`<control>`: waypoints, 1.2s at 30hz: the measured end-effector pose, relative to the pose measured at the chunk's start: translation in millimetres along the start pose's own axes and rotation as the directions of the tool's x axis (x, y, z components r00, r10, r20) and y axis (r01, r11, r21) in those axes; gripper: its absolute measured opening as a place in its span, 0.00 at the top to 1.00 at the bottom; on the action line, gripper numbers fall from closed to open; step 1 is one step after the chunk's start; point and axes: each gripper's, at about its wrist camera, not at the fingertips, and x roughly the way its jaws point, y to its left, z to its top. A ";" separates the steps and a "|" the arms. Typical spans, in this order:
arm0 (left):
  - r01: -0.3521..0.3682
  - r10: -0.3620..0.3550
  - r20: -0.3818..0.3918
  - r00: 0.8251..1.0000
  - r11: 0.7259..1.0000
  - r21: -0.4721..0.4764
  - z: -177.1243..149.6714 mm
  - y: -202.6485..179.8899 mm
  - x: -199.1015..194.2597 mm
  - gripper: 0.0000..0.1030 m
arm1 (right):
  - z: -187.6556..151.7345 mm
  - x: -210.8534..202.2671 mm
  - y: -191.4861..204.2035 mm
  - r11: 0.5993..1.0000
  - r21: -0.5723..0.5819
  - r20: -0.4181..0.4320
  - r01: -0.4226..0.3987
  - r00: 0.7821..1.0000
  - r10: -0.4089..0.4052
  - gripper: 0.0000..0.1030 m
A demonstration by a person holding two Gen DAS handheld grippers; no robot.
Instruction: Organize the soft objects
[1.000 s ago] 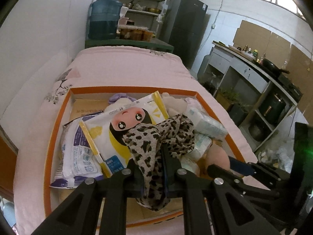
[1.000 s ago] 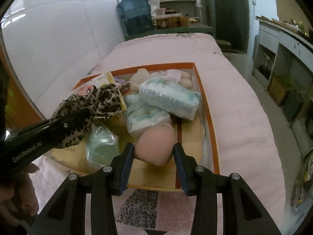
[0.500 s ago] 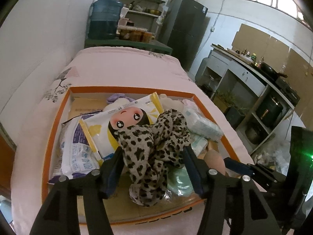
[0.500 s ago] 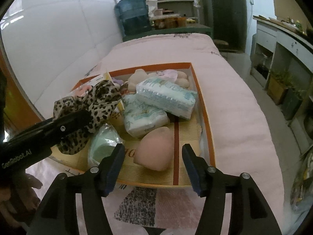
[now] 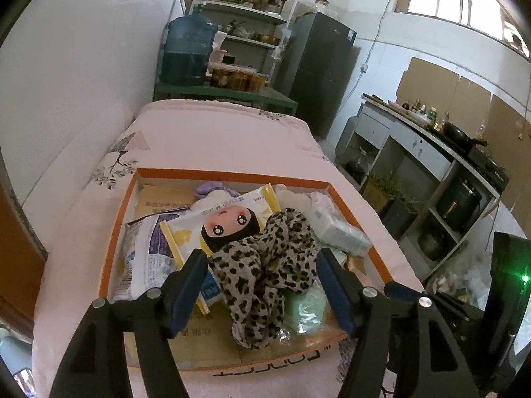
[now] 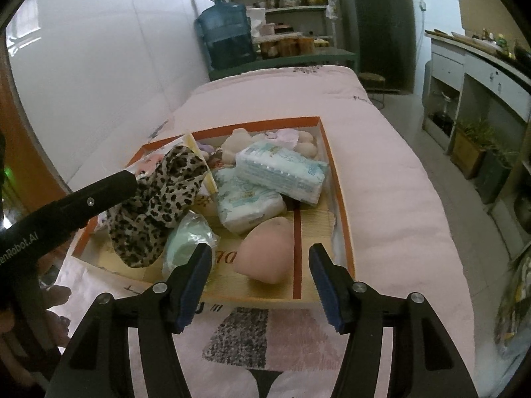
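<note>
Left gripper [image 5: 262, 285] jaws just opened wide, crumpled leopard-print scarf [image 5: 265, 265] loose between them; right gripper [image 6: 260, 277] gapes around smooth pink sponge [image 6: 268, 252].

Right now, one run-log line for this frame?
left gripper: open, jaws just widened off leopard-print scarf | right gripper: open, just released pink sponge | both items in orange box

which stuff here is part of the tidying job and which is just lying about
Job: leopard scarf, pink sponge, green pouch, tissue packs, wipes pack, orange box.
Lying about: water jug, fridge, shelves, pan.
</note>
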 end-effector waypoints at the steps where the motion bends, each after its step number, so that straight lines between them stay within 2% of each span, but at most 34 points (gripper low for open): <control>1: -0.001 0.001 0.002 1.000 1.000 0.000 -0.4 -0.5 -1.8 0.34 | -0.3 -1.8 0.9 1.000 -0.001 0.002 -0.001 1.000 0.001 0.39; 24: 0.007 -0.006 0.049 0.999 1.000 -0.013 -16.8 -8.8 -56.5 0.34 | -13.9 -48.3 28.6 1.000 -0.027 0.059 0.006 0.998 -0.004 0.39; 30: -0.007 0.008 0.047 0.999 1.000 -0.014 -27.5 -12.3 -72.8 0.34 | -20.8 -61.8 37.8 0.999 -0.036 0.069 0.010 0.998 -0.008 0.39; 36: -0.059 0.058 0.077 0.995 0.998 0.009 -37.9 -19.7 -94.4 0.34 | -29.4 -80.3 46.7 0.999 -0.040 0.099 0.035 0.995 -0.031 0.39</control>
